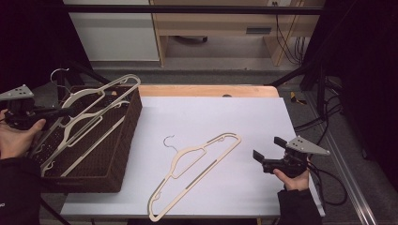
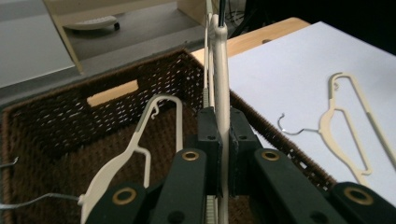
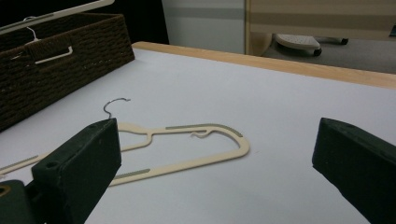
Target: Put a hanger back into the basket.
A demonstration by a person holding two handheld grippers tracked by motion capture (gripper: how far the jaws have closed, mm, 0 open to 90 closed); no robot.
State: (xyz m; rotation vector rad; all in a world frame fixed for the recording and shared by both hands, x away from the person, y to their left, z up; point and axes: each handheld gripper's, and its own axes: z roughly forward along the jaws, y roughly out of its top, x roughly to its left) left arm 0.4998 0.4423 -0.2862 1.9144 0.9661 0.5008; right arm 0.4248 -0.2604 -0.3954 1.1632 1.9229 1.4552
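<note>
In the high view a white table fills the middle of the frame, with a dark wicker basket standing along its left edge. A cream hanger lies flat on the table at lower centre, its wire hook pointing to the upper left and its long bar running toward the lower left, where its tip reaches the table's near edge. It lies apart from the basket and touches neither gripper.

At the far left of the frame the left gripper is held by a hand over the basket. In the left gripper view its jaws are closed narrowly on the edge of a held hanger, which rises upright between the pads toward the top of the frame. In the high view this hanger slants above the basket's rim toward the upper right. More hangers lie inside the basket, at lower left of the left gripper view.

At the lower right of the high view the right gripper hovers above the table, just right of the flat hanger, held from below by a hand. In the right gripper view its jaws stand wide apart at the bottom corners and hold nothing; the flat hanger lies beyond them at centre left, and the basket sits in the upper left.
</note>
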